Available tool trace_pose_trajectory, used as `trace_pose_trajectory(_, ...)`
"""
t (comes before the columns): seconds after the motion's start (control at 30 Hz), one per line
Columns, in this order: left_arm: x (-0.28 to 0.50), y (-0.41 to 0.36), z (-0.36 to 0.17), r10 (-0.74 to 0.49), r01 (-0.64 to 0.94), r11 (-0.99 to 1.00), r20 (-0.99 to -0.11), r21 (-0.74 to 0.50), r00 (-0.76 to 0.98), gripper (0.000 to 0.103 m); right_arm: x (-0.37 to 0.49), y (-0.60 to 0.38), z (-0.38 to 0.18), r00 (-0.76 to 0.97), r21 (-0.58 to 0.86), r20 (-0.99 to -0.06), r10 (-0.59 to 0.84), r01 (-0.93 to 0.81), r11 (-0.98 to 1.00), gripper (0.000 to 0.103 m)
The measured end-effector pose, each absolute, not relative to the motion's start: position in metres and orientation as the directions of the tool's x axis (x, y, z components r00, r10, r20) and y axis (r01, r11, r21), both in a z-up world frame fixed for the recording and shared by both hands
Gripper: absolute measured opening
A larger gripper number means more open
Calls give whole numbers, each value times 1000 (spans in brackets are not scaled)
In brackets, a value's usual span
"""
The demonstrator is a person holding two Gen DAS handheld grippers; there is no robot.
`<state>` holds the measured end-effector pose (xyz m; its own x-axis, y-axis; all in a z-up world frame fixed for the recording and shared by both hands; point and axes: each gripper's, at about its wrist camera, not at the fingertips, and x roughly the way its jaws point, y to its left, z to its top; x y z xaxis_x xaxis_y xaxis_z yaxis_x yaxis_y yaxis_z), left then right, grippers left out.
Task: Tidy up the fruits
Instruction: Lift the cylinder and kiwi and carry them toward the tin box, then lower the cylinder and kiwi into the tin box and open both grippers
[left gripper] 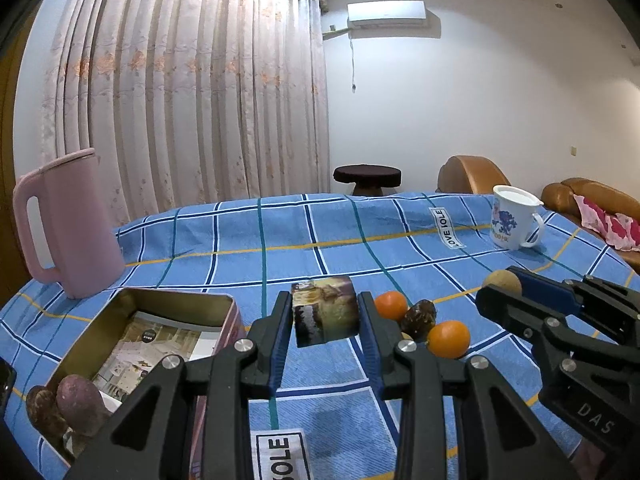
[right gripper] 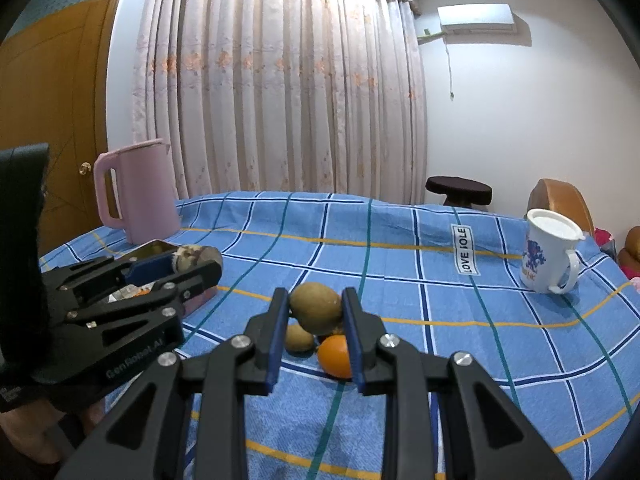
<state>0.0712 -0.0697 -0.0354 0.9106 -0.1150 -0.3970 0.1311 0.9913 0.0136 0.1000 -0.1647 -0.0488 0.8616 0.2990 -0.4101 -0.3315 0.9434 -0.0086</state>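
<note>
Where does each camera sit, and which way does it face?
Left wrist: behind the left gripper, facing across the table toward the curtain; it grips a printed block; the right gripper shows at right.
Right wrist: behind the right gripper, facing likewise; it grips a brown fruit; the left gripper shows at left.
Shared: pink jug, white mug, both grippers.

We count two oranges, two passion fruits in one tin, two brownish-green fruits, one printed block, one mug, one pink kettle.
</note>
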Motion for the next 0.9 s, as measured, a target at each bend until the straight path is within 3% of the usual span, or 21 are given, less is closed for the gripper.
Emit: trace_pose_trajectory(0.9,64,-20,-35,-67,54,998,-443,-41,894,34,121,-121,-48,806,-13,-479,349,-404,915,30)
